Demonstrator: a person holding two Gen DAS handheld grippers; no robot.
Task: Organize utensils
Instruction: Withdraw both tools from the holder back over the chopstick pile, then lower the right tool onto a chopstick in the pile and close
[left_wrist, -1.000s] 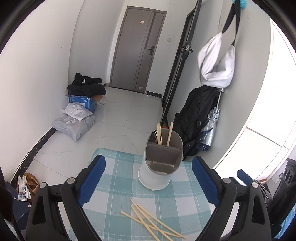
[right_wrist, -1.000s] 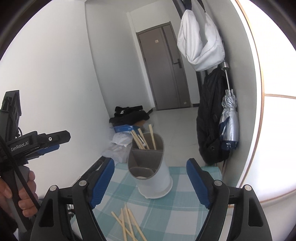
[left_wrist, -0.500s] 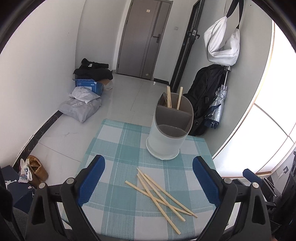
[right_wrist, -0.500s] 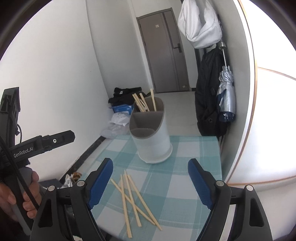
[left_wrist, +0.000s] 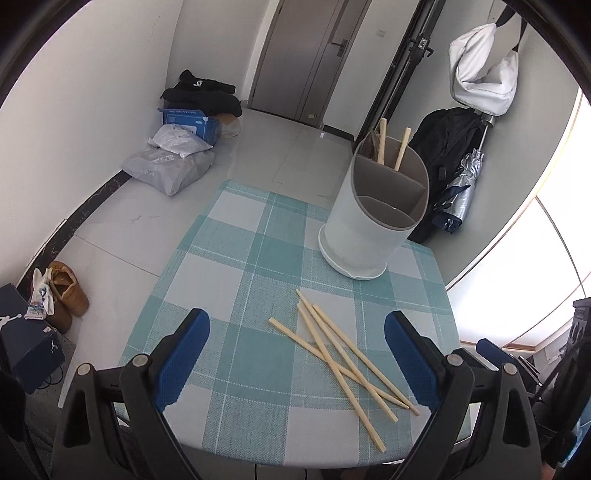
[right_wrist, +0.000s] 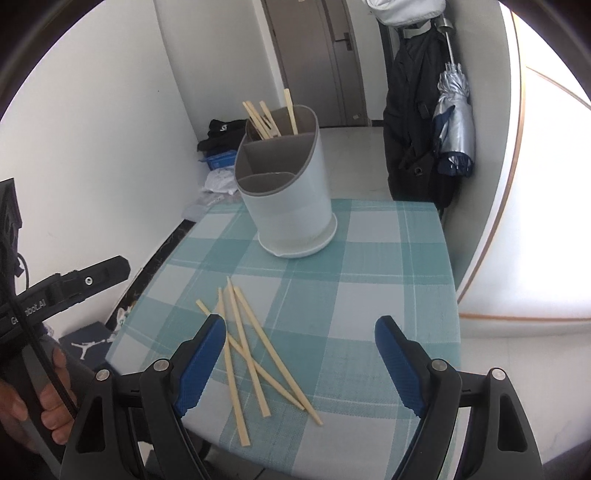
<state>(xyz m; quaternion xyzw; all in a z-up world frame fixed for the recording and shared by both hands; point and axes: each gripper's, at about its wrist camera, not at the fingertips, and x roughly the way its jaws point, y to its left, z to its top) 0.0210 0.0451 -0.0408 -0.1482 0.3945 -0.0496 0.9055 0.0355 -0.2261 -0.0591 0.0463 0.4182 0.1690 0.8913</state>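
Observation:
Several loose wooden chopsticks (left_wrist: 343, 354) lie crossed on the checked teal tablecloth (left_wrist: 258, 280); they also show in the right wrist view (right_wrist: 251, 343). A white utensil holder (left_wrist: 369, 229) with grey compartments stands behind them and has a few chopsticks (left_wrist: 391, 147) upright in its rear compartment; the holder shows in the right wrist view (right_wrist: 291, 206) too. My left gripper (left_wrist: 295, 332) is open and empty, above the table's near edge, short of the loose chopsticks. My right gripper (right_wrist: 299, 336) is open and empty, hovering over the near ends of the chopsticks.
The table is small, with edges close on all sides. Bags and a blue box (left_wrist: 188, 122) lie on the floor by the left wall, shoes (left_wrist: 62, 295) nearer. A black backpack and folded umbrella (right_wrist: 454, 125) stand at the right wall. The left gripper's body (right_wrist: 62, 291) shows at left.
Both grippers have tilted downward and pulled back, so the table and the loose chopsticks now fill more of each view. Both stay open. Nothing on the table has moved.

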